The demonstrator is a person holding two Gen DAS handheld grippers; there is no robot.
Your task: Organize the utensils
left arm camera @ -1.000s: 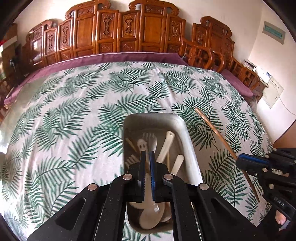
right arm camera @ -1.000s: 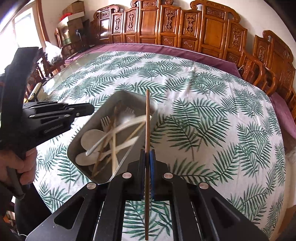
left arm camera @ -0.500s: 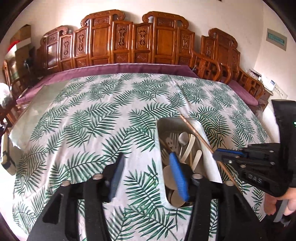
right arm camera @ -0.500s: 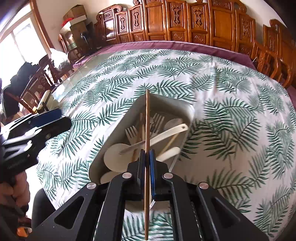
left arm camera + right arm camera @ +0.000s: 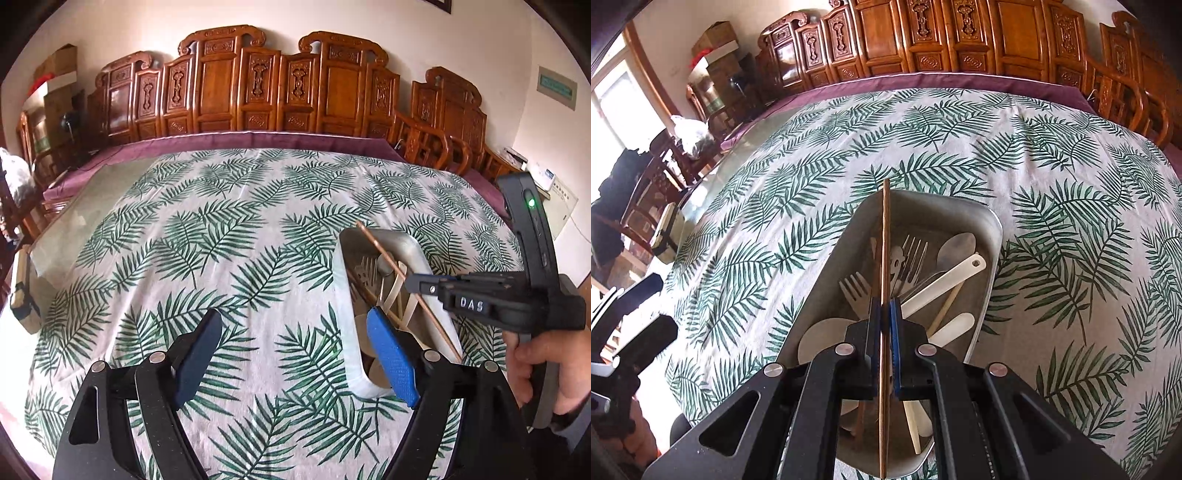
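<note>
In the left wrist view, the left gripper had its jaws wide apart and held nothing. Its blue dotted pad hung over the near left corner of the tray, which lay at about 2 o'clock from it on the tablecloth, a white cloth printed with green palm leaves. The tray was grey metal, rectangular with rounded corners. At 3 o'clock the right gripper, black, pinched a thin brown chopstick that slanted over the tray.

In the right wrist view, the right gripper had its jaws closed narrow on the chopstick, a long straight wooden stick pointing to 12 o'clock above the tray. Inside the tray lay pale forks, a metal spoon and a white ladle handle, crossed in a loose heap. Carved wooden chairs stood behind the table.
</note>
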